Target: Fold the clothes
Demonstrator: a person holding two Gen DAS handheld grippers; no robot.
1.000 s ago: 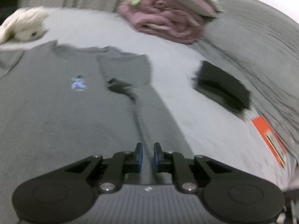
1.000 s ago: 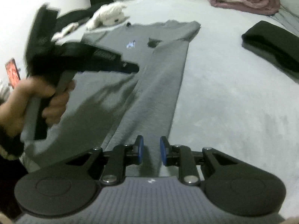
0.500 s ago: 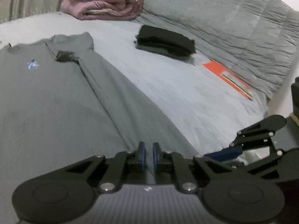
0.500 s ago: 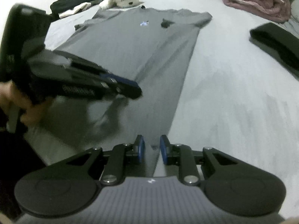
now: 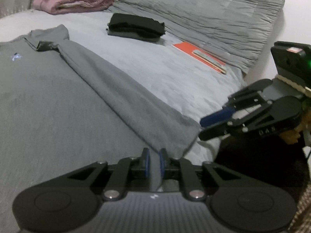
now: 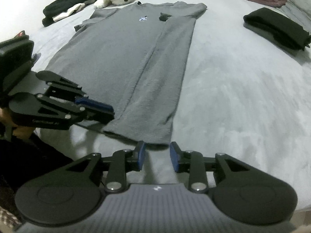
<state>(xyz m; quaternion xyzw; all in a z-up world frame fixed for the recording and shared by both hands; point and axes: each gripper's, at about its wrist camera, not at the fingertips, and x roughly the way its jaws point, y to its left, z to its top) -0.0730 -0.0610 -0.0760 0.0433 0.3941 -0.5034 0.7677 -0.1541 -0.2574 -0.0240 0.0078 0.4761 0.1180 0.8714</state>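
Here, both grippers are hovering at the hem of the flat grey cotton T-shirt (image 6: pixel 124 62), presumably readying the next fold. The left gripper (image 5: pixel 153 162) and right gripper (image 6: pixel 157 156) have just been opening; both are released, gripping nothing.

Both grippers, L (image 6: pixel 93 110) & R (image 6: pixel 157 155), moved back to shirt (image 6: pixel 136 62) hem; jaws just opened a bit.

T-shirt (image 6: pixel 124 62) flat on bed (image 6: pixel 233 97), folded garment (image 6: pixel 276 29) to its right
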